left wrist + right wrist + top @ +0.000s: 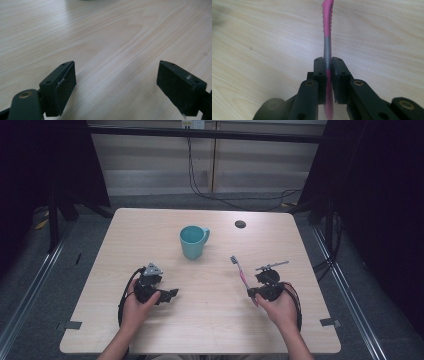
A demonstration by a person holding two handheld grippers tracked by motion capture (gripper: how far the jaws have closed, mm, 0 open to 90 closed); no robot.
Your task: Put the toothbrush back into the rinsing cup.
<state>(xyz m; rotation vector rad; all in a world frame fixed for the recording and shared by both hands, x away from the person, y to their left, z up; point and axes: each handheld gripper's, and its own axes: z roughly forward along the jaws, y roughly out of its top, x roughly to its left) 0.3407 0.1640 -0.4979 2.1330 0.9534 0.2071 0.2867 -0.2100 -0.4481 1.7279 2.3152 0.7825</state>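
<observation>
Over a pale wooden table (150, 330), the high view looks down on a person seated at the near edge, a two-jaw gripper in each hand. A teal mug (193, 241) stands upright near the middle of the table, its handle turned to the right, and a small dark disc (240, 224) lies farther back. The left gripper (172, 293) rests low on the table near the person, well apart from the mug. The right gripper (252, 292) holds a pink and grey toothbrush (240, 270) by the lower handle, so that the brush head points away from the person, roughly toward the mug; the hold looks suited to carrying the brush over and dropping it in head up, though that is a judgement. From the left gripper view, the two black jaws stand wide apart with nothing between them, bare wood grain beneath; this hand appears to be idle. From the right gripper view, the jaws are pressed tight on either side of the toothbrush handle (326, 50), clamping it where the grey section meets the pink, and the ridged pink shaft rises straight ahead above the table.
</observation>
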